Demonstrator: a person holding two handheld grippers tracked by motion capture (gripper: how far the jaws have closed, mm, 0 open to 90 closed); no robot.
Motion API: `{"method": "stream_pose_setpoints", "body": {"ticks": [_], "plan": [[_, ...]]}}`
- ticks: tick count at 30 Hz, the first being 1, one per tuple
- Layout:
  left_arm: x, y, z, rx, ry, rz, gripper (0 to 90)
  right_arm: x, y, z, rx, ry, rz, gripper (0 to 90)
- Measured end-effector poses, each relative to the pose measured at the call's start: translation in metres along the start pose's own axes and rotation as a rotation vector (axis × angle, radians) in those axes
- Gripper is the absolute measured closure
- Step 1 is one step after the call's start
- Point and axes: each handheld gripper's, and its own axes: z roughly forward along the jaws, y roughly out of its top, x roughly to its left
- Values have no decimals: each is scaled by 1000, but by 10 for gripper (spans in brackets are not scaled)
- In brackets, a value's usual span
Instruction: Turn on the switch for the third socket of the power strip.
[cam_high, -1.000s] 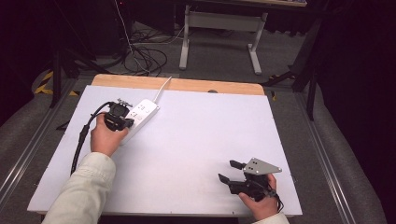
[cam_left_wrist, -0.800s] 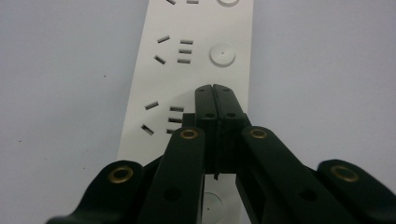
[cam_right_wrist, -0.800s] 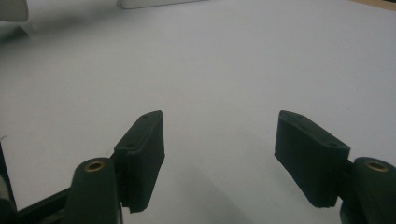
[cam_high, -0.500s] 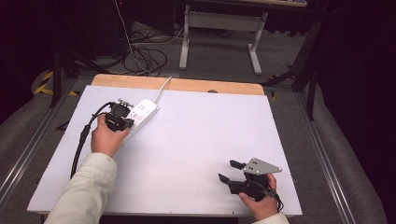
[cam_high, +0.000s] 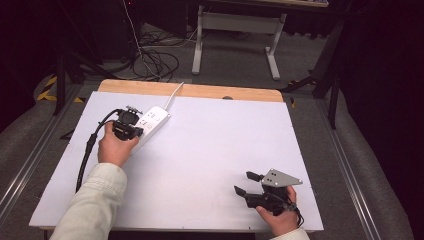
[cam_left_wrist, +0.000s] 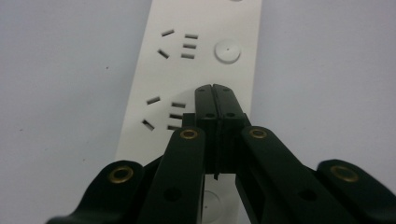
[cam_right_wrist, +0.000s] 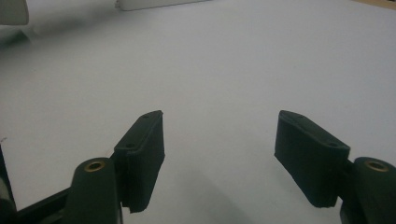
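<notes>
We see a white bench (cam_high: 210, 150) with a wooden strip along its far edge, and 1 white power strip (cam_high: 150, 122) lying at the far left of it, angled so that its white cord (cam_high: 175, 92) runs off over the far edge. The left gripper (cam_high: 131, 120) is held in the person's left hand (cam_high: 116, 147), directly over the near part of the power strip; a black cable (cam_high: 89, 147) trails from it toward the near left, beside a pale sleeve (cam_high: 92, 205). In the left gripper view the left gripper (cam_left_wrist: 215, 93) has its 2 black fingers (cam_left_wrist: 226, 107) clenched flat against each other, with nothing between them, and their tips sit over the power strip (cam_left_wrist: 205, 65) between 2 socket groups, next to a round white button (cam_left_wrist: 227, 50). We cannot tell whether the tips touch the strip's surface or hover just above it. The right gripper (cam_high: 247, 184) is held in the right hand (cam_high: 277, 220) at the near right of the bench, well apart from the power strip, with a grey 3-cornered plate (cam_high: 280, 177) on top. In the right gripper view its fingers (cam_right_wrist: 142, 149) are released and spread wide over bare white bench (cam_right_wrist: 224, 70), grasping nothing. Beyond the bench the floor (cam_high: 230, 60) is grey, with loose dark cables (cam_high: 155, 60) at the far left and a white metal frame (cam_high: 235, 30) standing at the far centre.
</notes>
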Motion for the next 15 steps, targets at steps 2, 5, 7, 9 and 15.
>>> {"method": "stream_pose_setpoints", "body": {"ticks": [2, 5, 7, 9, 15], "plan": [[-1, 0, 0, 4, 3, 0, 900, 0, 0, 0, 0, 1, 4, 339], [0, 0, 0, 1, -6, -8, 900, 0, 0, 0, -2, 1, 4, 339], [0, 0, 0, -2, -4, -2, 900, 0, 0, 0, -1, 2, 5, 339], [-1, 0, 0, 2, 4, -1, 900, 0, 0, 0, 0, 1, 4, 339], [-2, 0, 1, 0, 9, 1, 900, 0, 0, 0, -1, 1, 5, 339]]}}
